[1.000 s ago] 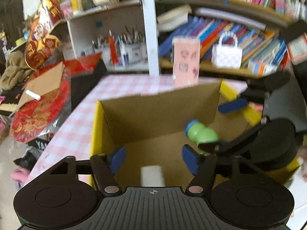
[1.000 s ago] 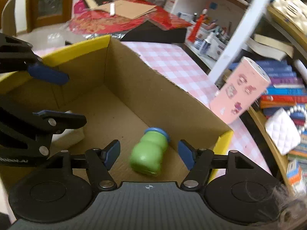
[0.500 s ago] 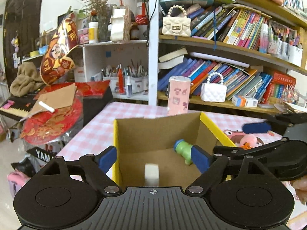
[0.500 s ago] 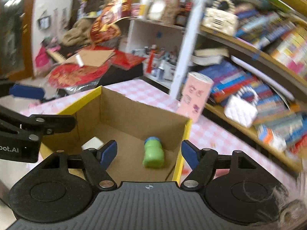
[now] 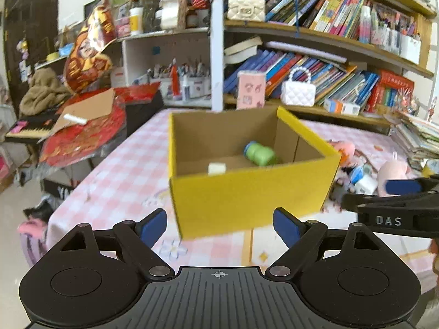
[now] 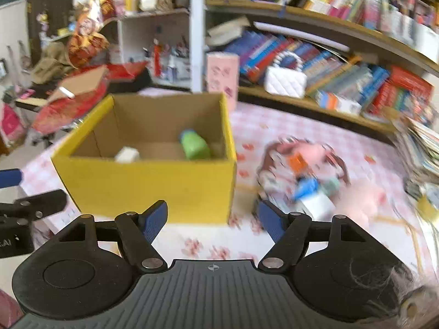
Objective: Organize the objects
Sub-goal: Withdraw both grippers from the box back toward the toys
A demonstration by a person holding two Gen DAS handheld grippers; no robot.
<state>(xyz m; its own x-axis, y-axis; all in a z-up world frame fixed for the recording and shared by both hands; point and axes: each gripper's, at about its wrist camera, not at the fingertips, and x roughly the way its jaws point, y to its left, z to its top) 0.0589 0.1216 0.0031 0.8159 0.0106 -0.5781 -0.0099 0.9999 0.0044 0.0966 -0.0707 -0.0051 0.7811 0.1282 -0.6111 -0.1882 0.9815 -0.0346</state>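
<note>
A yellow cardboard box (image 5: 247, 197) (image 6: 153, 183) stands on the pink checked table. Inside it lie a green bottle with a blue cap (image 5: 259, 155) (image 6: 194, 145) and a small white block (image 5: 216, 168) (image 6: 127, 155). My left gripper (image 5: 219, 226) hangs open in front of the box's near wall, nothing between its fingers. My right gripper (image 6: 212, 220) is open too, empty, near the box's front right corner. A pile of small toys (image 6: 307, 175) (image 5: 362, 172) lies on the table right of the box. The right gripper's fingers (image 5: 403, 186) show at the left wrist view's right edge.
A pink carton (image 5: 251, 90) (image 6: 222, 78) stands behind the box. Bookshelves with a white quilted handbag (image 5: 297, 93) (image 6: 285, 81) run along the back. A cluttered side table with red fabric (image 5: 82, 134) is at the left, stacked books (image 5: 417, 137) at the right.
Both grippers have pulled back out of the box and now sit before its front wall. The green bottle and white block stay inside. The left jaws stand wider than before.
</note>
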